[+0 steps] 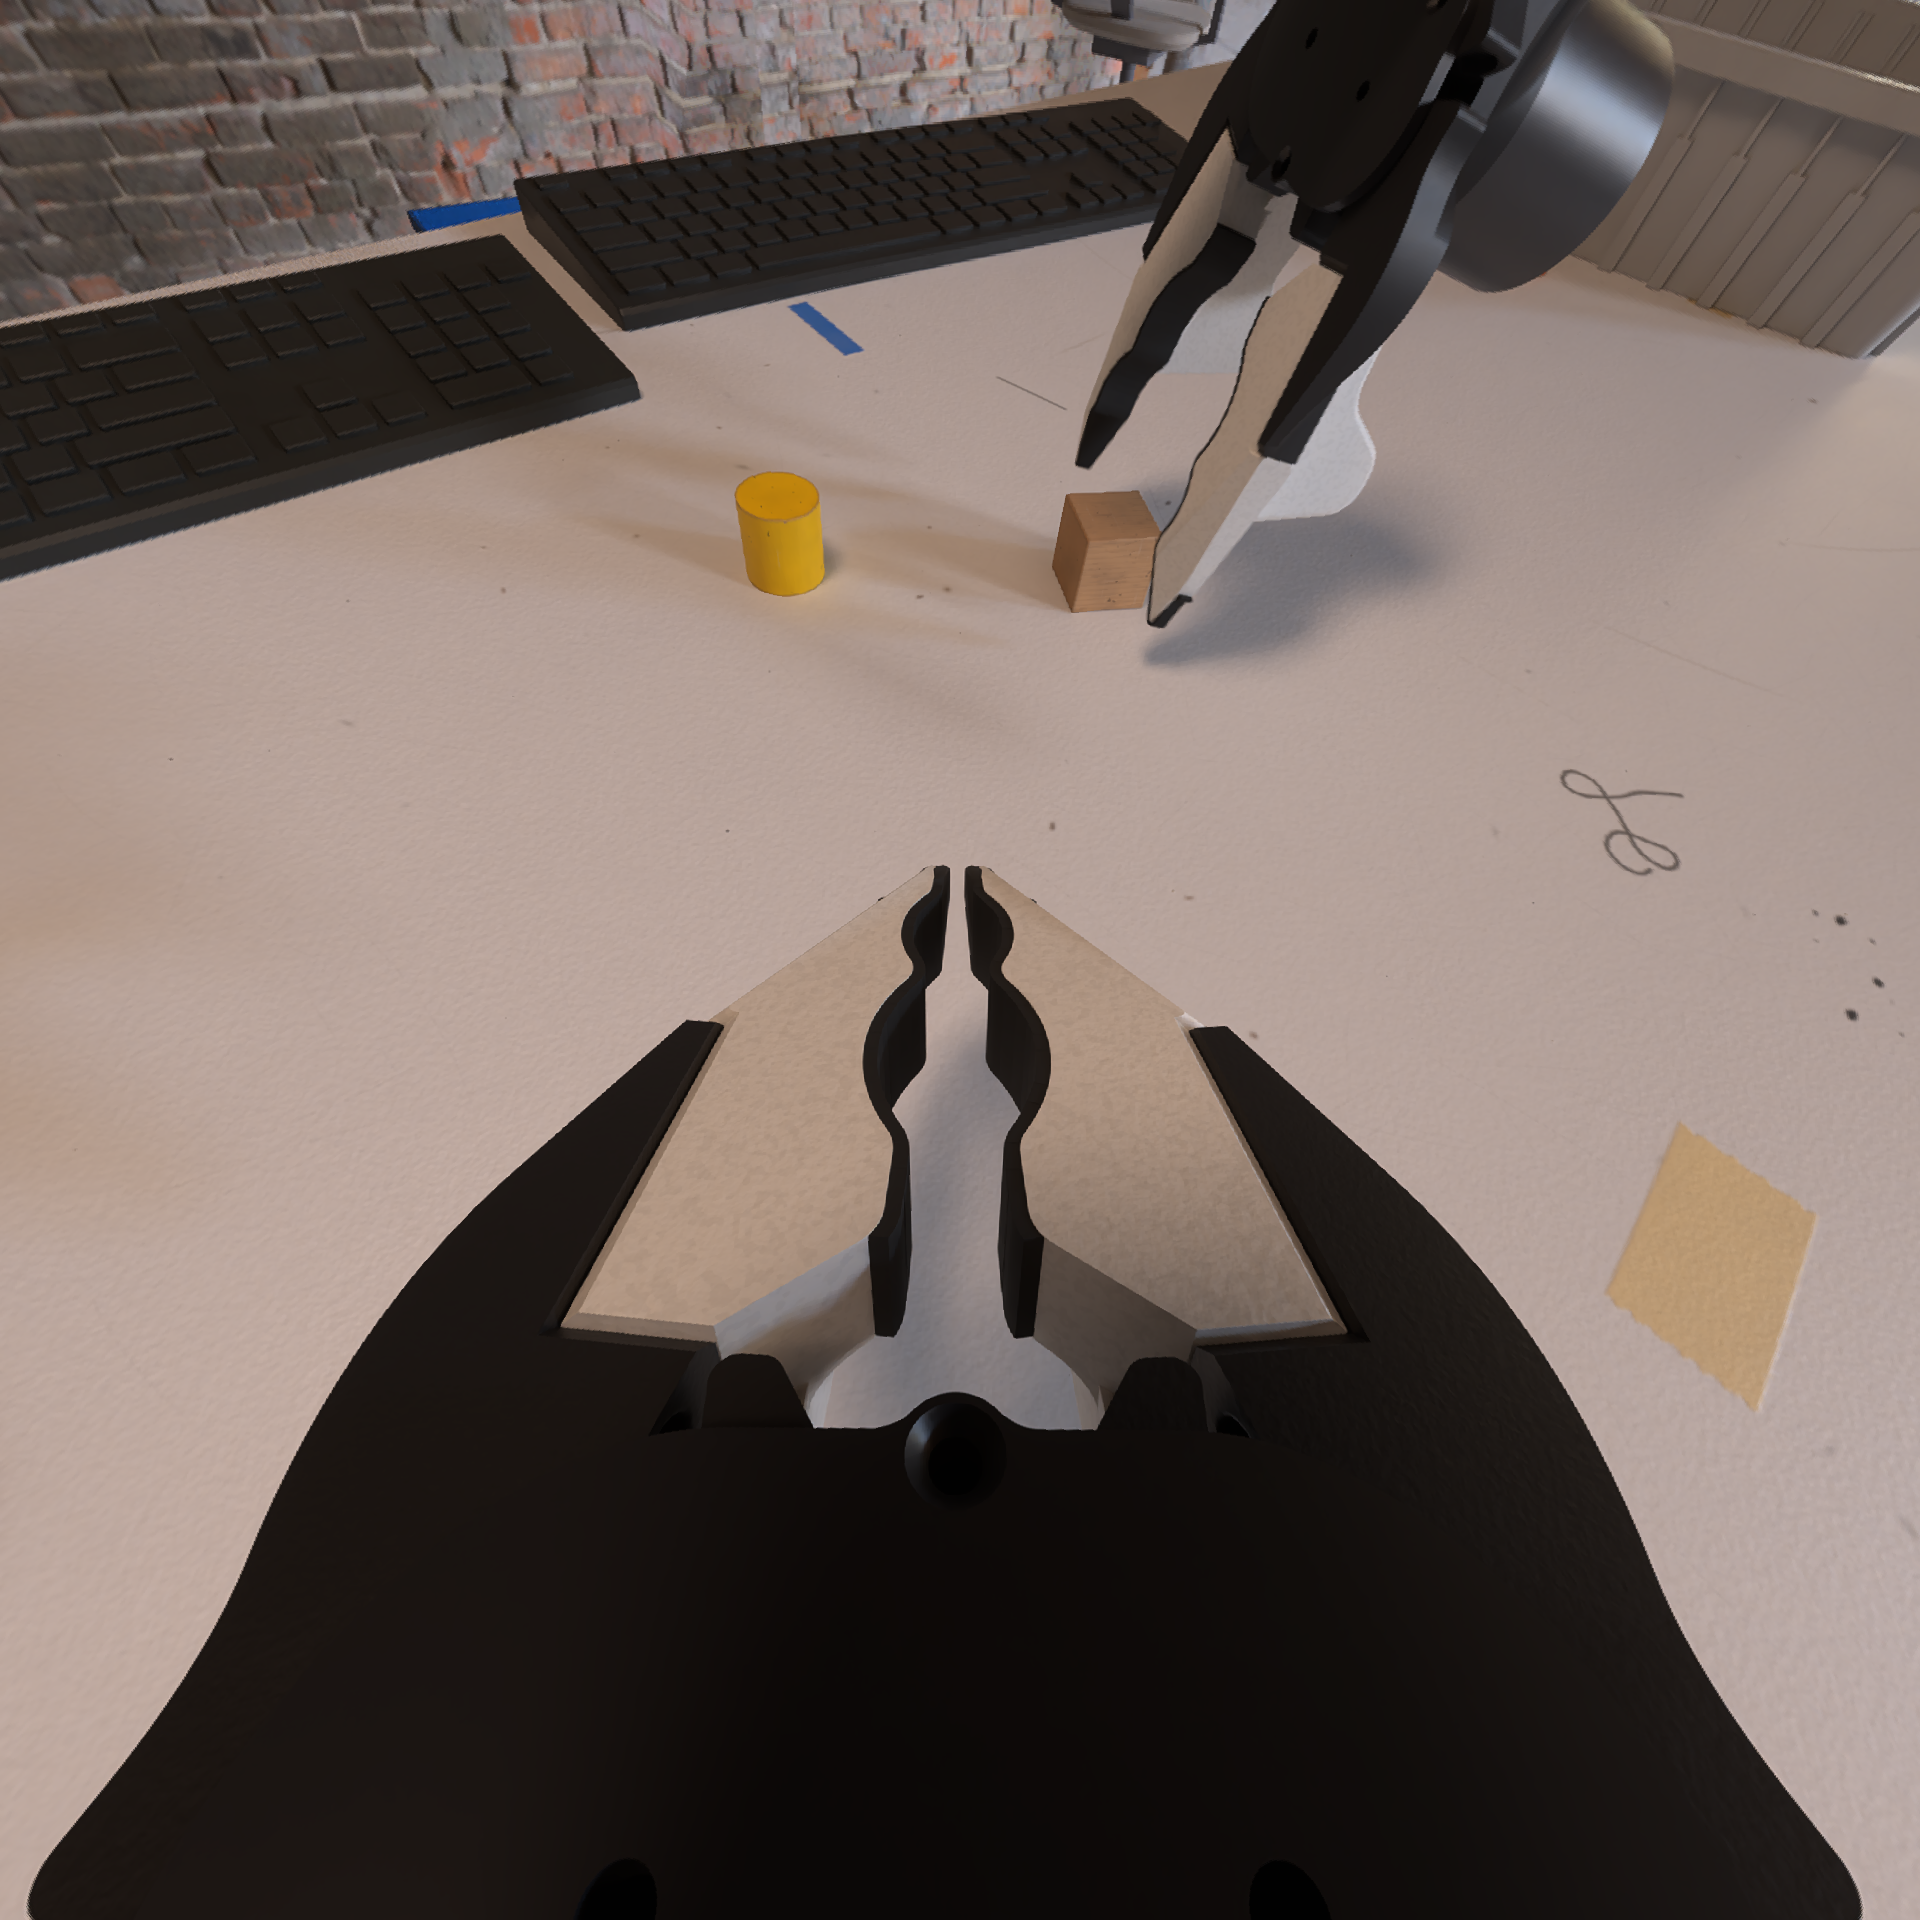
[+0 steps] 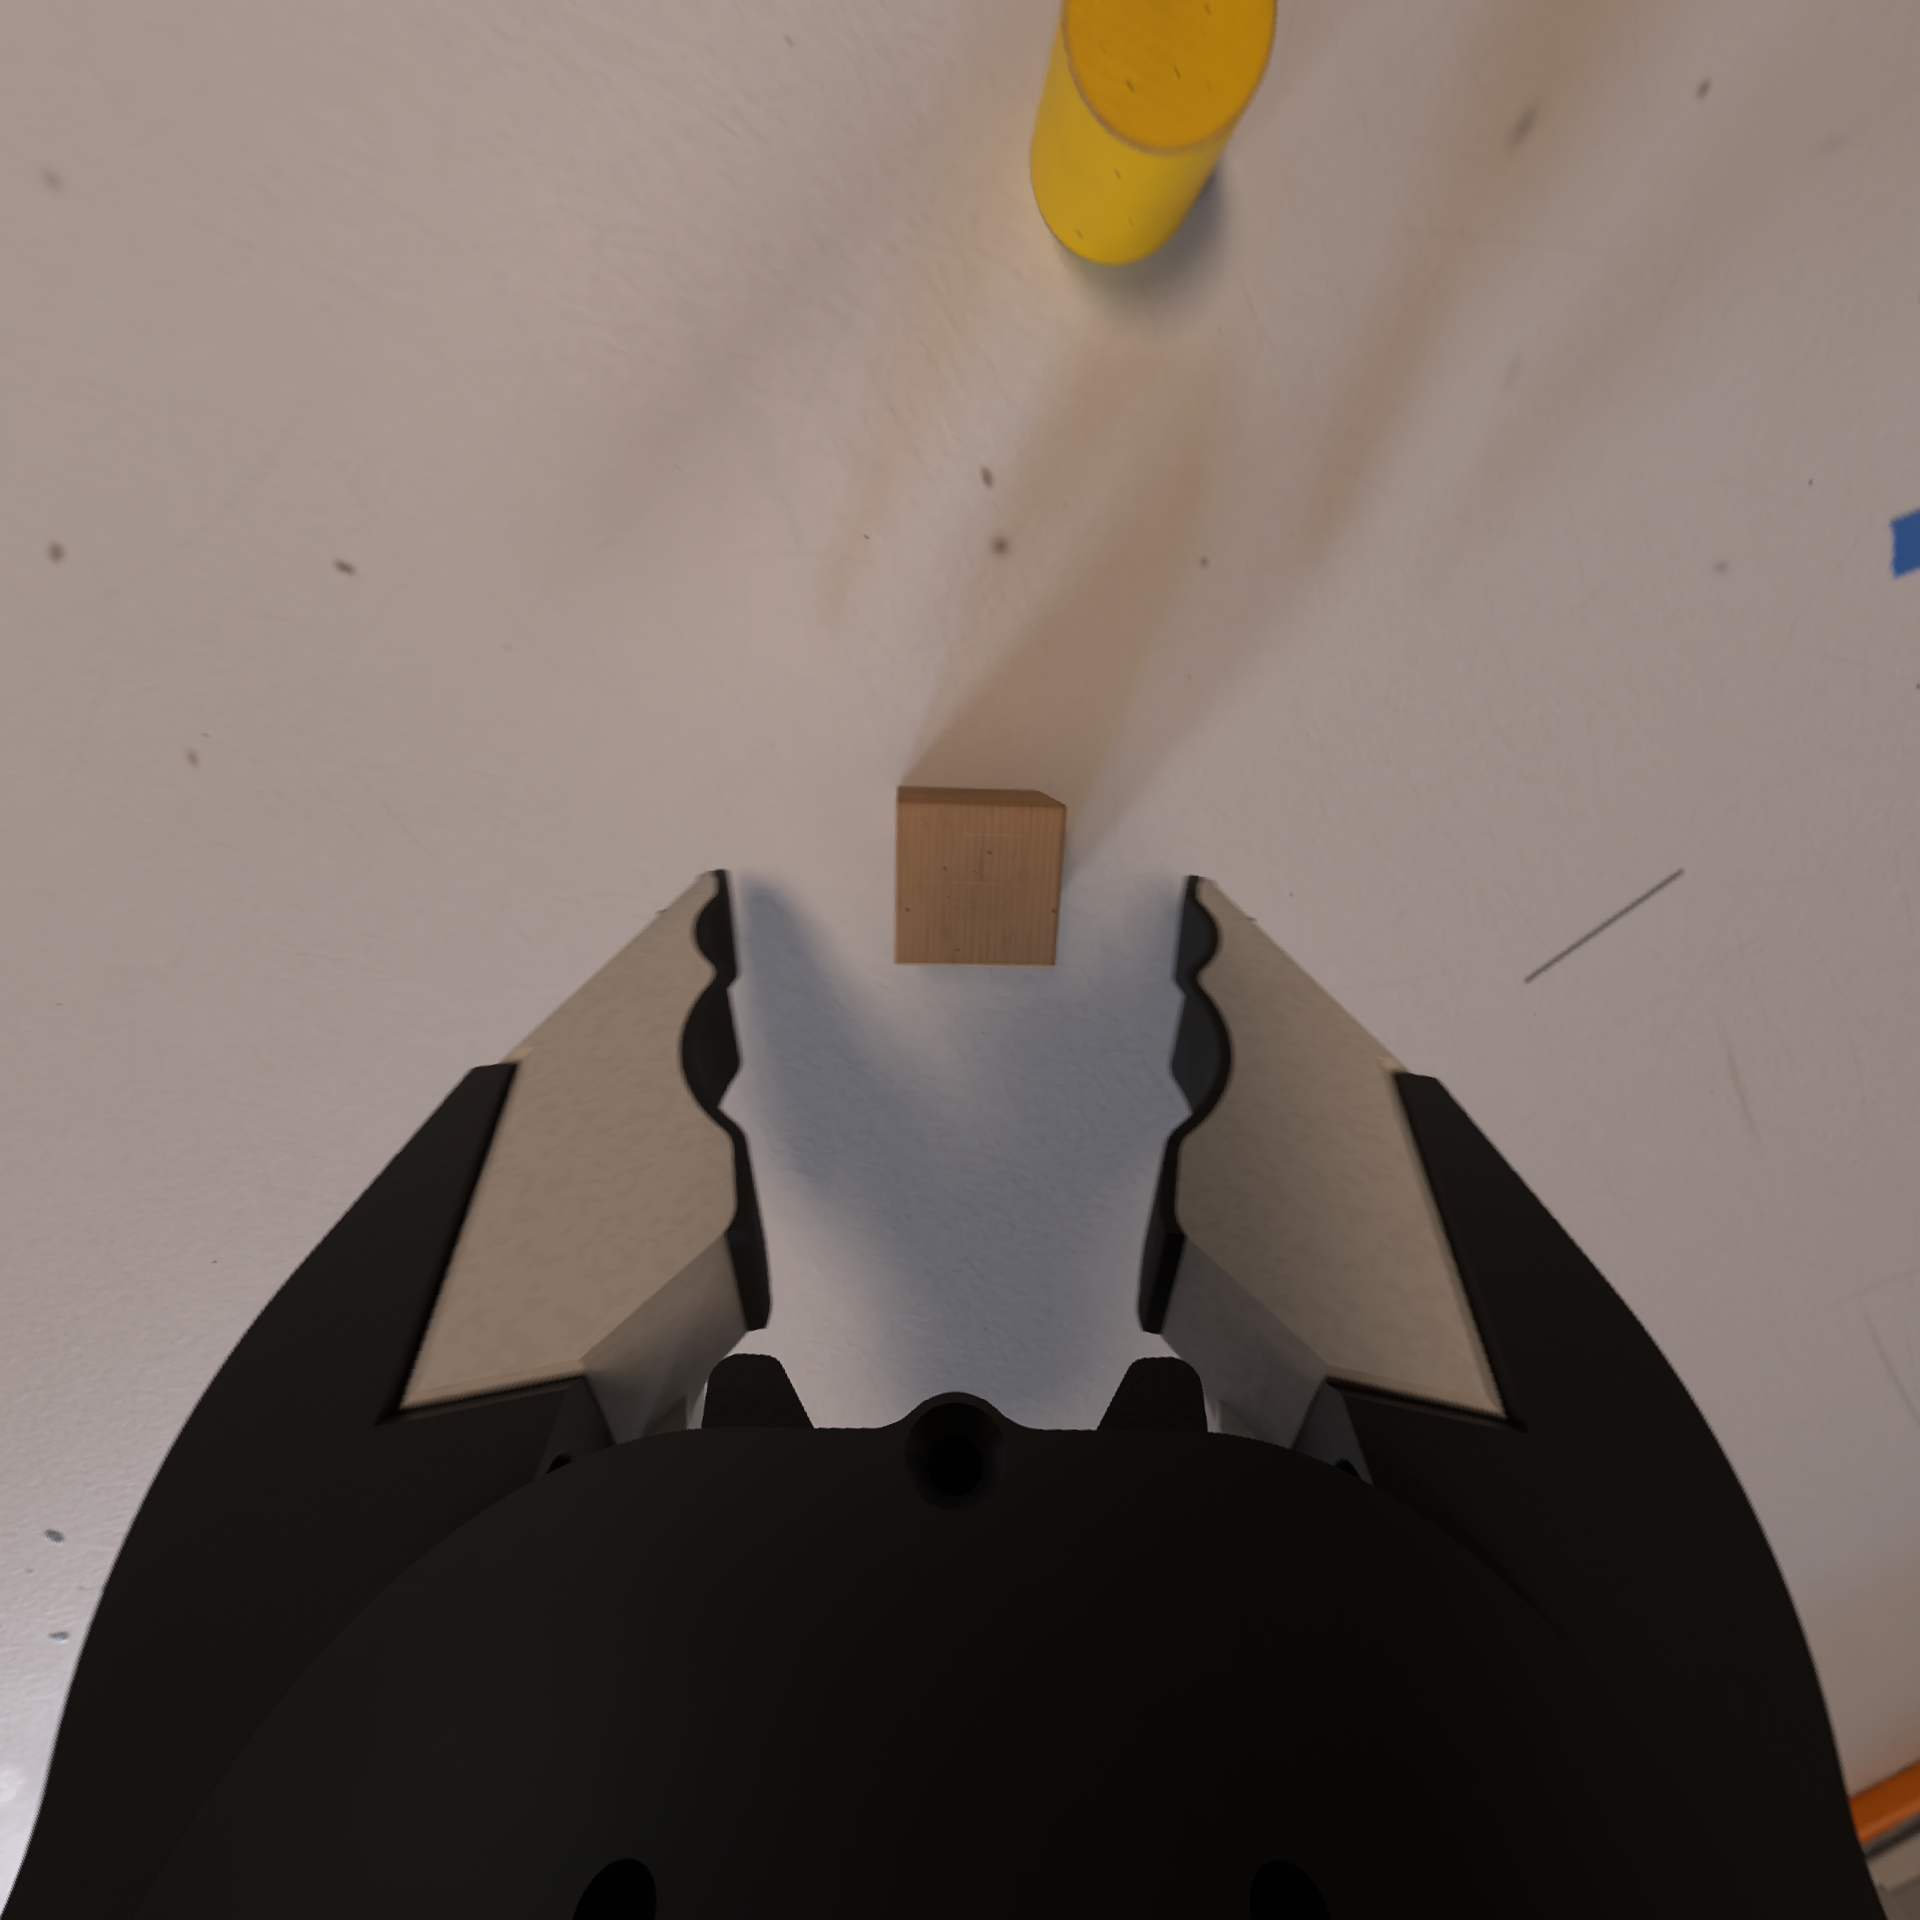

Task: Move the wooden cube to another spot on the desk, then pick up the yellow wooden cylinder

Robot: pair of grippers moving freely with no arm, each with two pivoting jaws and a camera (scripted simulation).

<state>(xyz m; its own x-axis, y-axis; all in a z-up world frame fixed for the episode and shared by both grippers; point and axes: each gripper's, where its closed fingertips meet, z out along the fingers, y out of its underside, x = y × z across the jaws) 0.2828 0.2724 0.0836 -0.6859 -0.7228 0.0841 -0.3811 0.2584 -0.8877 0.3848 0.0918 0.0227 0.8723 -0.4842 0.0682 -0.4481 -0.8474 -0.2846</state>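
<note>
- Brick wall [image 1: 312, 94] backs a pale desk [image 1: 416, 831] where two black keyboards [image 1: 852, 208] lie along the far edge, well clear of the work.
- Left gripper [image 1: 957, 878] hangs low over bare desk, its jaws all but closed on nothing.
- Yellow wooden cylinder [image 1: 780, 532] stands upright and untouched, well ahead of the right jaws and apart from the cube.
- Small plain wooden cube [image 2: 980, 875] rests on the desk just beyond the tips of the right gripper [image 2: 957, 894], roughly centred between jaws spread wide.
- Done well, the grasp calls for easing forward until both pads flank the cube's side faces squarely, then closing evenly; an early squeeze would likely nudge it away.
</note>
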